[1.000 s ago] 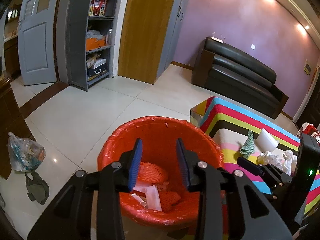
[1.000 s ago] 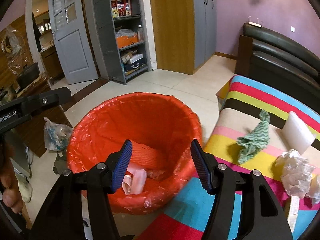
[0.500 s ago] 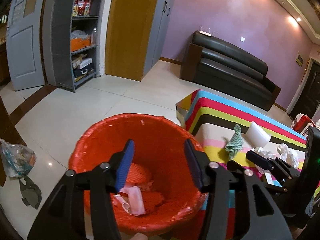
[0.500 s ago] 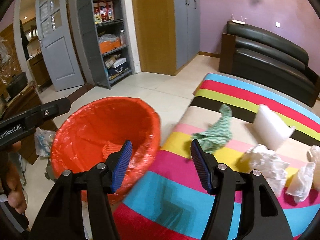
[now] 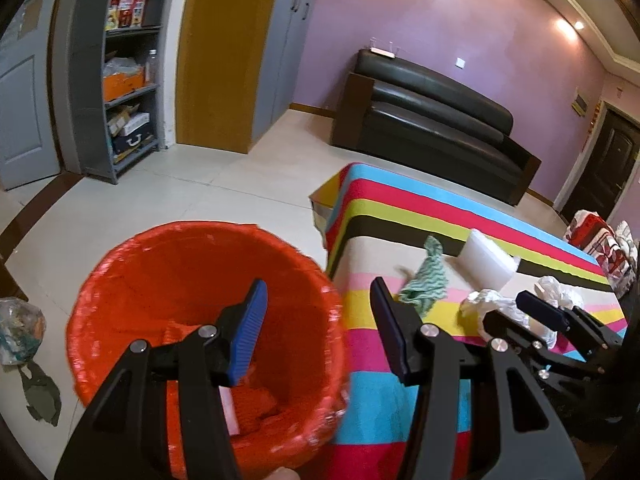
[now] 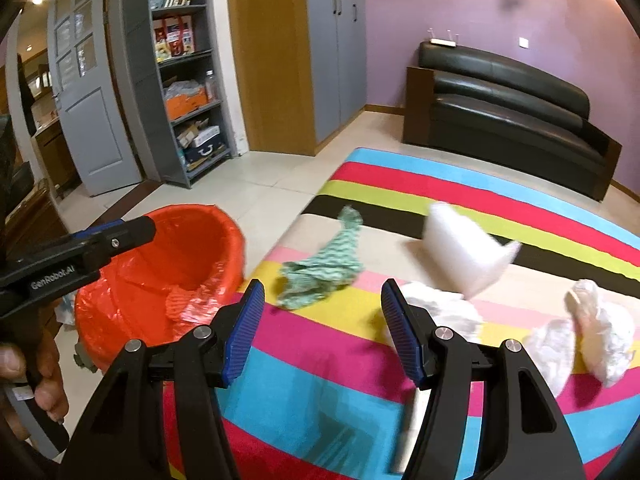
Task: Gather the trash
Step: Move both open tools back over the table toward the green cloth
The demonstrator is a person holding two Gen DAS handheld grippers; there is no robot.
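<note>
Grippers both empty: left gripper (image 5: pixel 318 320) jaws apart with nothing between them, hanging over the near rim of the round bin lined with a red-orange plastic bag (image 5: pixel 120 264), which stands on the tiled floor just beside the worktop covered in a bright striped cloth (image 6: pixel 400 184). Right gripper (image 6: pixel 322 328) jaws also spread wide, nothing between the pads, above the cloth. Trash on the worktop: crumpled green-and-white patterned rag (image 6: pixel 320 268), long axis running diagonally from near-left to far-right, narrow tail pointing away toward the black leather sofa (image 6: pixel 508 108); white foam block (image 6: pixel 460 248) beyond it, tilted, long axis roughly across the stripes; crumpled white paper wad (image 6: pixel 444 308) just past the right finger; crumpled white plastic bags (image 6: pixel 592 328) further right. Bin already contains red-orange netting and a pale scrap. View is motion-blurred.
</note>
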